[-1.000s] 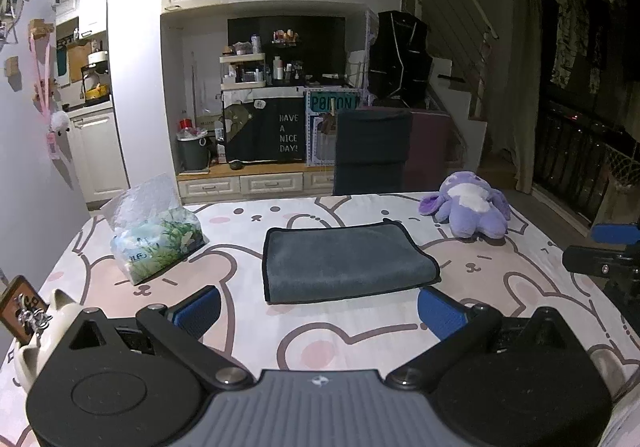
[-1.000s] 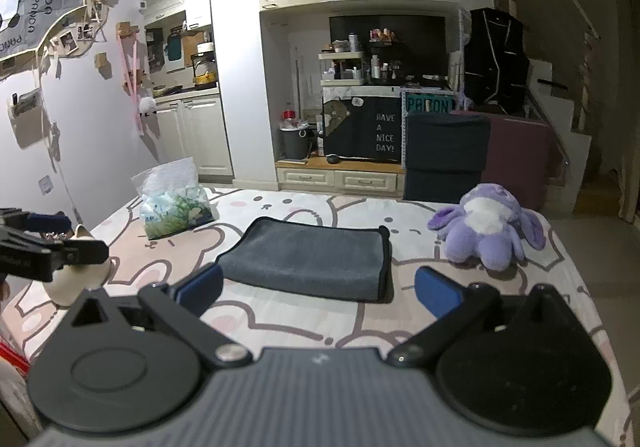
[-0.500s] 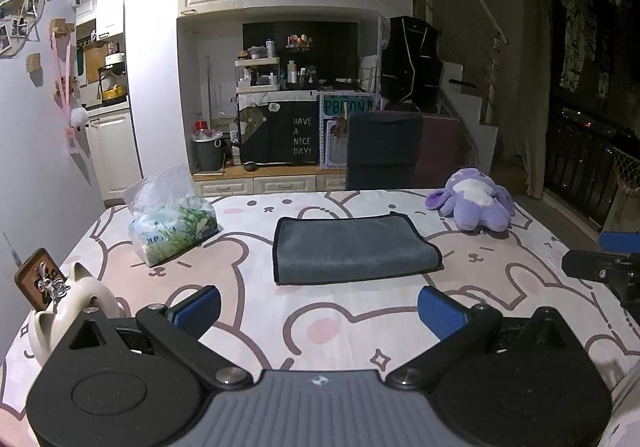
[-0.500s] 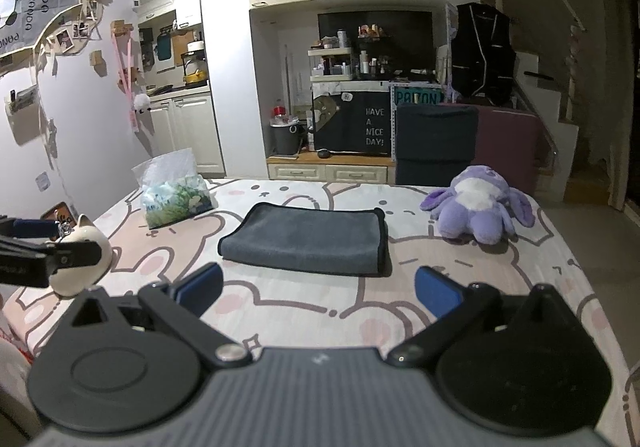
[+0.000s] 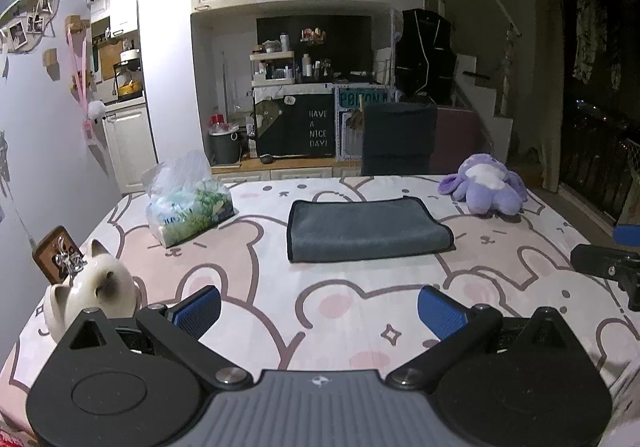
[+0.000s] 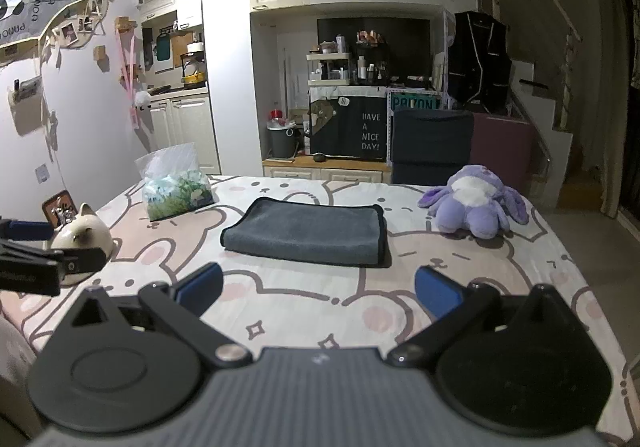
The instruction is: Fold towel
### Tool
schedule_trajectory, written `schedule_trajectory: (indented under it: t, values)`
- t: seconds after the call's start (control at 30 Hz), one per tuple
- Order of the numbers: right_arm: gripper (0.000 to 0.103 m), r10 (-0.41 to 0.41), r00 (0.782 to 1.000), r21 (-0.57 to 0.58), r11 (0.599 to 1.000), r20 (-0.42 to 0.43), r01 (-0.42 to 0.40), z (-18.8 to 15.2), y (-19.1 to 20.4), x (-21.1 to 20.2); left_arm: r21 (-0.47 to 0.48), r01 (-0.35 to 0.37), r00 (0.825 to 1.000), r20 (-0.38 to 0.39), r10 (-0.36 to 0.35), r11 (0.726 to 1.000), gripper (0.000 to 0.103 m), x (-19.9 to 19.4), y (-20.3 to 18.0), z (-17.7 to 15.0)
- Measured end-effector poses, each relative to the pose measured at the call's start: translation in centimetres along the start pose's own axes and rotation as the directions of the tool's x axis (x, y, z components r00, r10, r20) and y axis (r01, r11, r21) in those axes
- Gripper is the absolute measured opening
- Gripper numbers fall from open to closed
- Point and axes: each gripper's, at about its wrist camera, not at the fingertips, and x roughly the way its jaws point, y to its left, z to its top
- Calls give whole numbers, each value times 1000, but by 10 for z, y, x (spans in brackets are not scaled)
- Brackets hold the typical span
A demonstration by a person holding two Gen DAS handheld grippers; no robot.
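A grey towel (image 5: 366, 229) lies folded in a flat rectangle on the bear-print tablecloth (image 5: 320, 299), in the middle of the table. It also shows in the right wrist view (image 6: 306, 233). My left gripper (image 5: 320, 311) is open and empty, well back from the towel near the table's front. My right gripper (image 6: 318, 287) is open and empty, also back from the towel. The right gripper's tip shows at the right edge of the left wrist view (image 5: 608, 263).
A purple plush toy (image 5: 486, 185) sits at the far right. A clear plastic bag with green contents (image 5: 186, 203) stands at the far left. A white cat-shaped ceramic (image 5: 94, 289) and a small brown frame (image 5: 58, 253) sit at the near left. A dark chair (image 5: 398, 139) stands behind the table.
Both grippers have pulled back from the towel toward the table's front, so the towel looks farther away. The towel has not moved and stays folded.
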Motion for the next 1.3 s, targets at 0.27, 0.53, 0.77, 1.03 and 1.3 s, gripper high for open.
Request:
schedule_trajectory:
  t: [0.27,0.53,0.77,1.03,1.3]
  values:
    - [103,-21,1000,5,1000,5,21,-8,1,-4,16,-39,999,15,39,999,103,-8,-4,-10]
    - [103,-53,999,16,998,-10,53,-18,2,-7,29,-37,999,33,36,999,103,-13,-6,-15]
    - [103,-63,998,10,998,-1,63,-22,3,-10,30,-38,999,38,36,999,103,-16,-6,-19]
    - [103,-88,996,-2,996,7,88,-26,8,-13,32,-21,999,48,20,999,103,-19,-4,-22]
    - [103,-101,995,1,995,12,101,-30,8,-15,40,-19,999,51,16,999,103,-20,-6,-23]
